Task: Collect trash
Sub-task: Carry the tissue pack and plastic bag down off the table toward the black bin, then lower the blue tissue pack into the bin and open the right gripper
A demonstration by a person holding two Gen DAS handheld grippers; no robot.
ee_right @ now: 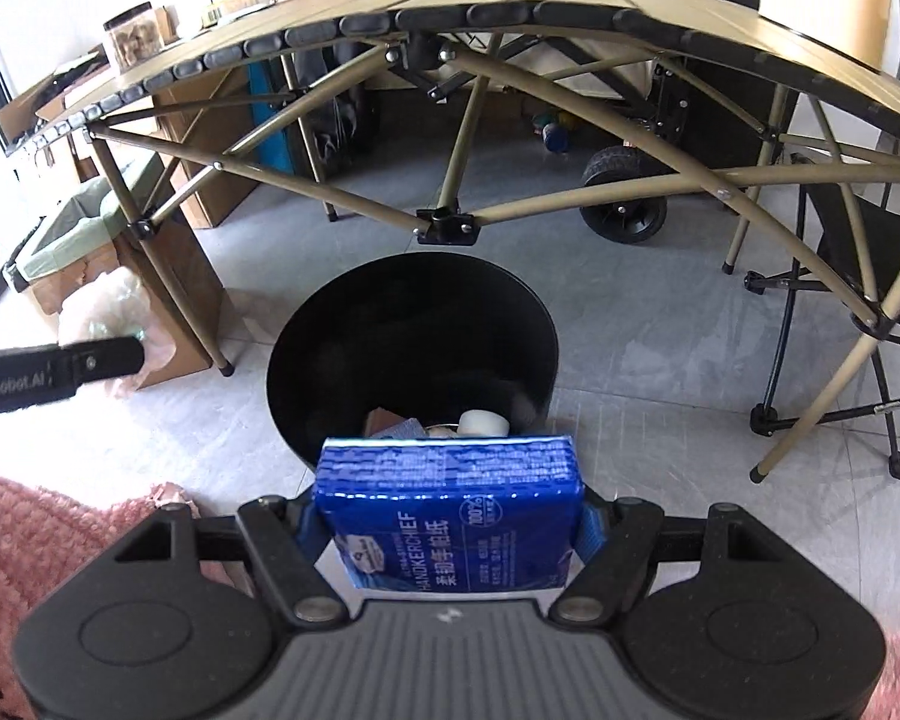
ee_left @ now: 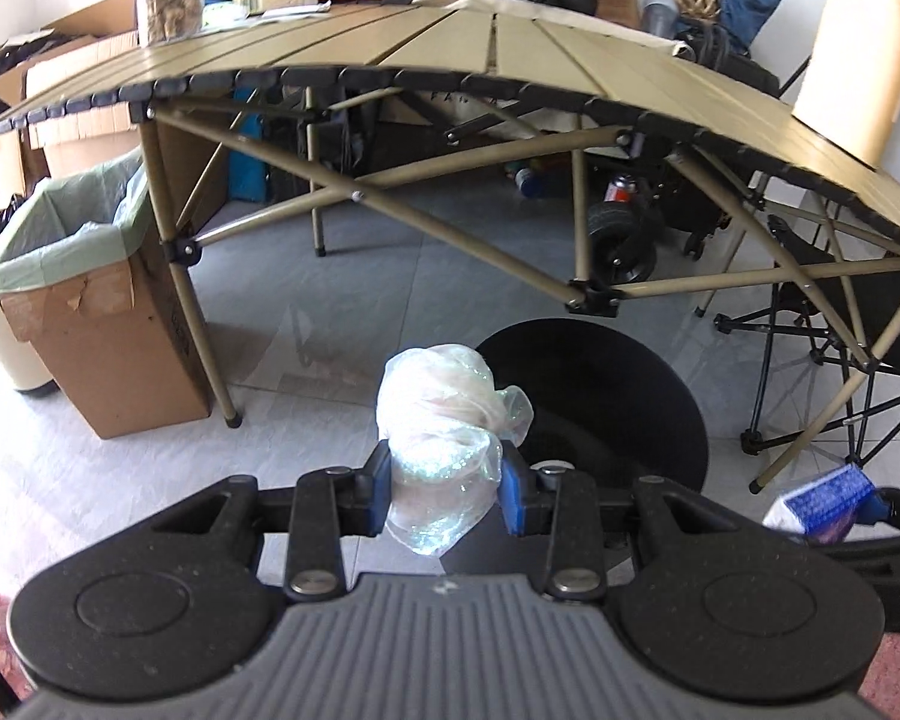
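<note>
The black bin [ee_right: 411, 348] is standing open on the grey tiled floor [ee_right: 630, 324], just in front of the folding bench [ee_left: 390, 42], and it is already holding a few scraps at its bottom; they are partly hidden behind the pack, so what they are is hard to say.

The blue handkerchief pack [ee_right: 450, 510] is sitting clenched in the right tool [ee_right: 450, 531], just short of the bin's near rim. The jaws are standing fairly wide because the pack itself is wide. It is probably light, and soft enough to give a little under pressure, with a glossy wrapper that is likely to be slippery. The tool is gripping it across its two narrow sides, which looks the sound place, since the flat faces would offer the pads nothing to press against.

The crumpled clear plastic film [ee_left: 444, 438] is hanging pinched in the left tool [ee_left: 447, 483], whose blue pads [ee_left: 513, 492] are nearly closed on it, to the left of the bin's mouth. It is almost weightless, limp and slick, and it is bunching above and below the jaws. A grip through the thickest part of the wad is holding best; a loose edge would likely slide out.
</note>
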